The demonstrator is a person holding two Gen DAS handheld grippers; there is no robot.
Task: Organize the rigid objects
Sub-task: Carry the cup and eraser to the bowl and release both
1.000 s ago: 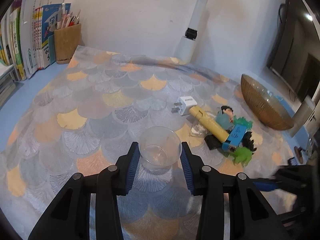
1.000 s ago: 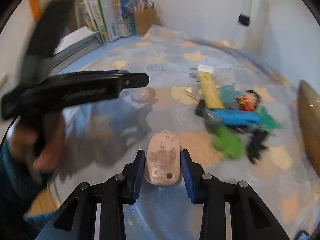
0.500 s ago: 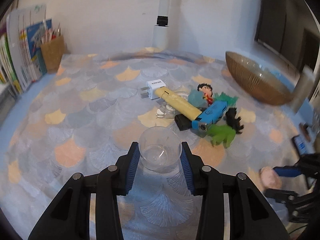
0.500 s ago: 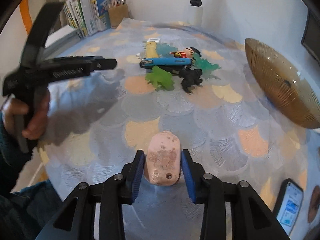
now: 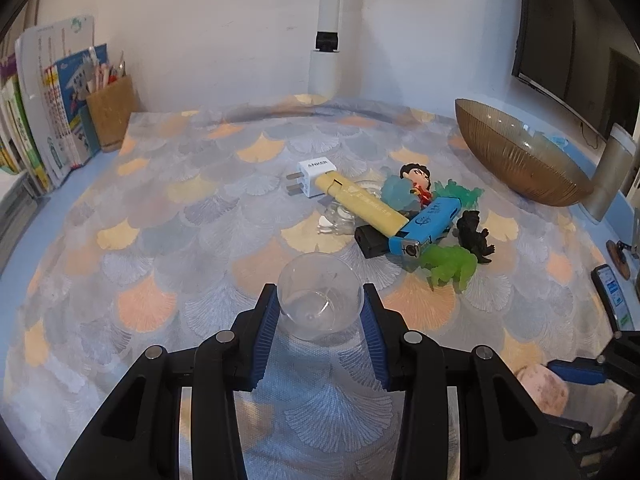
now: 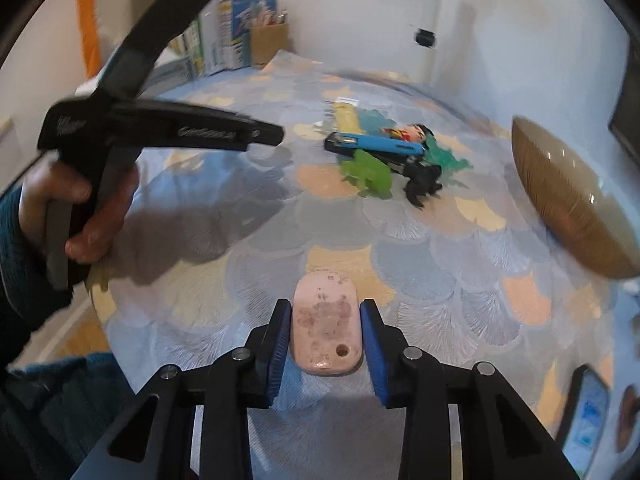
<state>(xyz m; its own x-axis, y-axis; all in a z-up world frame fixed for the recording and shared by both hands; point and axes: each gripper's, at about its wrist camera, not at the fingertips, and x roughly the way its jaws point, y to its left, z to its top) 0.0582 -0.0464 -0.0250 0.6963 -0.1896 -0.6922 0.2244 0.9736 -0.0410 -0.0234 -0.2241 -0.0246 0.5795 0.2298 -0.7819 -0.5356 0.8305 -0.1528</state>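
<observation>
My left gripper [image 5: 319, 294] is shut on a clear plastic cup [image 5: 316, 314], held upright just above the patterned cloth [image 5: 160, 220]. My right gripper [image 6: 325, 308] has a pale pink, stained oblong tag [image 6: 326, 320] between its blue pads; its jaws are closing and the pads press on the tag's sides. The left wrist view catches the same tag [image 5: 544, 392] at the lower right. Mid-table lies a pile: a white charger [image 5: 314, 178], a yellow stick [image 5: 360, 204], a blue lighter-like case [image 5: 428, 224], a green toy [image 5: 452, 266] and a black figure [image 5: 474, 232].
A brown ribbed bowl [image 5: 516, 160] stands at the right edge, with a phone [image 5: 612, 296] nearer the front. Books and a cork pen holder [image 5: 110, 114] line the back left. A white post [image 5: 326, 64] rises at the back wall. A hand [image 6: 80, 208] holds the left gripper's handle.
The left wrist view swung right toward the pile, then held still, with the cup gripped throughout. The right gripper carried the pink tag sideways across the table's front.
</observation>
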